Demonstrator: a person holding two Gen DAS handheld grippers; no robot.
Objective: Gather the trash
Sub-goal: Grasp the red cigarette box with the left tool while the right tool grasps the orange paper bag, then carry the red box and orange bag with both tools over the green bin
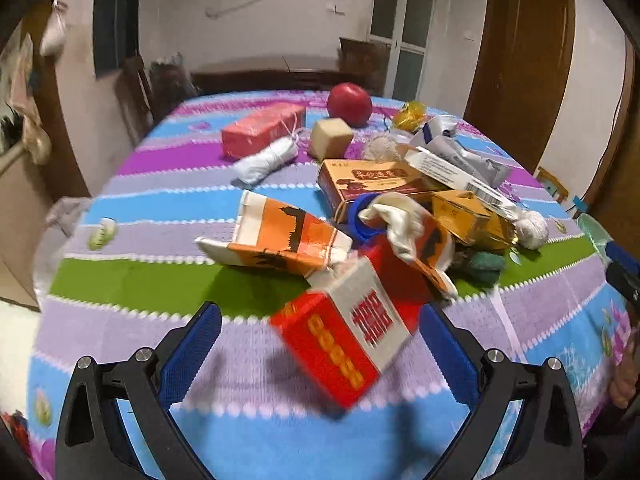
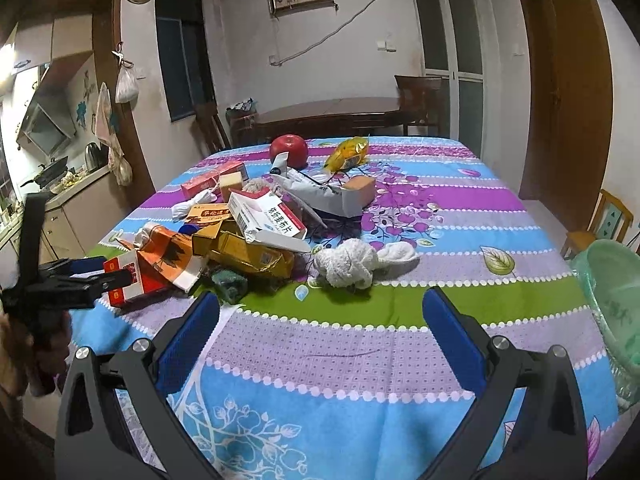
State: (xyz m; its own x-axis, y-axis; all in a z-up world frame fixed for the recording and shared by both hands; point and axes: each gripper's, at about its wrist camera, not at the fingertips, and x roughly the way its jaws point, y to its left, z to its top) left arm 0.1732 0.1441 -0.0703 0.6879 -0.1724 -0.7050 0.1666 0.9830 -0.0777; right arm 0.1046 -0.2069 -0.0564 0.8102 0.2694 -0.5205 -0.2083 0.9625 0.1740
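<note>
The red-and-white carton point(image 1: 344, 344), lying at the pile's near edge between the spread pads of the left gripper point(image 1: 320, 344) (the right gripper point(image 2: 320, 336) hangs released over bare cloth), should be squeezed squarely across its flat sides before being lifted.

Blurred red-and-white carton point(image 1: 344, 344), seemingly yellow-lettered, on striped cloth point(image 1: 160, 280)

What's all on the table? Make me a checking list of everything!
Surface: table under a striped floral tablecloth.
Job's things: red-and-white box between the left gripper's open fingers, not gripped; orange carton, yellow boxes, medicine box piled together.
Clutter: apple, white cloth ball, green basin at the right edge.
Grippers: left gripper open; right gripper open, empty.
Cables: cord along the back wall.
Surroundings: wooden door, kitchen counter.
</note>
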